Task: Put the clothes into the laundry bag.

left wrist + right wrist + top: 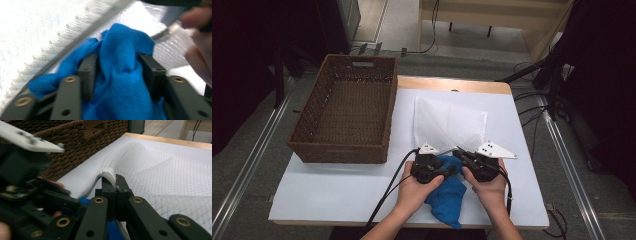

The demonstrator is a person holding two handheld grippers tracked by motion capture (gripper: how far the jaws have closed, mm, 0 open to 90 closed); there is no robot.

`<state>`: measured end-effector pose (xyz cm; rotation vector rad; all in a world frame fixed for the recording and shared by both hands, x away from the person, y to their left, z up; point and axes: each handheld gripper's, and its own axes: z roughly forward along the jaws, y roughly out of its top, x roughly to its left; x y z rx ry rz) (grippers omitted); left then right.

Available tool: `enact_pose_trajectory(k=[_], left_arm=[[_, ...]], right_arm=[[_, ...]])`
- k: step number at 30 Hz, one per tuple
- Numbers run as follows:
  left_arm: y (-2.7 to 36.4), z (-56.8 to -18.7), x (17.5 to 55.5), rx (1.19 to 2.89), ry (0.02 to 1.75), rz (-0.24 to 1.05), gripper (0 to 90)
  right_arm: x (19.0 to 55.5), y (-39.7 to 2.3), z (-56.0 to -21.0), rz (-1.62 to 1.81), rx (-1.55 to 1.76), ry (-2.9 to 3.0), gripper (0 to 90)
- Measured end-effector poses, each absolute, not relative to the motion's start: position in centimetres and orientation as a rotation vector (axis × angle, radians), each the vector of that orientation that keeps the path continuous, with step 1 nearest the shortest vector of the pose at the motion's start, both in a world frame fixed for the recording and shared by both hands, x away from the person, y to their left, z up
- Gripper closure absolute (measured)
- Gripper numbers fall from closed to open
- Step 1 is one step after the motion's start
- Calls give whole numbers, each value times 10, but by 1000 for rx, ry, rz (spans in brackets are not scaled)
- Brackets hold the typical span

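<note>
Where the white-covered surface (337, 185) begins at the left of the high view, a brown wicker basket (347, 107) stands on its far left part, overhanging the left edge. Just to the right of the basket, a white mesh bag (447, 122) lies flat on the surface, its near edge reaching the two hand-held grippers.

Near the front edge, the left hand-held gripper (447, 167) is held in the person's left hand (417, 187) and points right, toward the other. In the left gripper view its jaws stand partly apart, with a fold of blue cloth (120, 75) bunched between them; the cloth fills the gap and touches both inner faces, but whether the pads press on it cannot be told. That view also shows the zip edge of the mesh bag (82, 40) running diagonally just beyond the cloth. In the high view the rest of the blue cloth (447, 200) hangs down between the two hands toward the front edge.

Immediately right, the right hand-held gripper (460, 154) is held in the right hand (489, 190). In the right gripper view its jaws (116, 191) are fully closed, pinching the raised rim of the mesh bag (110, 176) and lifting that edge off the surface.
</note>
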<state>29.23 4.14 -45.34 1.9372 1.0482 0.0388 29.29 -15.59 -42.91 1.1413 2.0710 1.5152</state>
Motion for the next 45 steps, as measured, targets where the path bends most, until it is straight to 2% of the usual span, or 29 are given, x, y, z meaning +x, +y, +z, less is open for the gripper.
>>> enact_pose_trajectory(k=[1,2,3,5,6,8,9,12,13,15,18,19,20,21,22,23,24,26,31,38,42,45], left_arm=[[41,-453,292,1937,1048,39,446],[43,-449,287,1948,1018,67,446],[48,-440,277,1956,981,128,371],[51,-436,274,1947,981,152,354],[55,-432,270,1932,990,180,302],[59,-430,269,1922,1014,205,291],[59,-433,272,1938,1043,195,233],[55,-442,278,1978,1097,150,155],[51,-450,281,2017,1115,101,143],[49,-453,281,2034,1119,104,137],[42,-458,283,2088,1131,93,178],[40,-459,283,2099,1125,100,257],[39,-458,283,2121,1115,115,257],[39,-456,283,2138,1101,126,320],[39,-455,283,2142,1090,113,426],[41,-454,284,2120,1080,52,660],[41,-454,284,2114,1082,34,660],[40,-453,283,2108,1076,42,727],[42,-440,283,2022,1068,54,754],[44,-420,293,1878,1066,167,748],[36,-435,301,1911,1094,239,711],[34,-452,308,1963,1138,233,622]], right_arm=[[293,-157,-429,1516,1145,2070,898],[293,-157,-429,1516,1145,2070,898],[294,-158,-430,1517,1147,2066,898],[295,-159,-430,1516,1151,2066,898],[295,-159,-430,1516,1153,2065,898],[295,-159,-430,1521,1156,2062,898],[296,-159,-430,1518,1158,2065,898],[295,-157,-430,1517,1156,2068,898],[295,-156,-430,1511,1155,2074,898],[294,-156,-430,1509,1150,2077,898],[294,-155,-431,1509,1141,2086,897],[295,-155,-431,1507,1144,2090,898],[295,-155,-431,1507,1144,2090,898],[295,-155,-432,1507,1147,2093,898],[295,-154,-432,1509,1146,2094,898],[294,-153,-432,1510,1144,2097,898],[294,-153,-432,1510,1144,2097,898],[294,-153,-431,1511,1141,2096,898],[292,-153,-429,1523,1128,2083,898],[287,-154,-421,1568,1095,2036,898],[287,-157,-419,1581,1097,2025,898],[289,-158,-423,1565,1109,2037,898]])
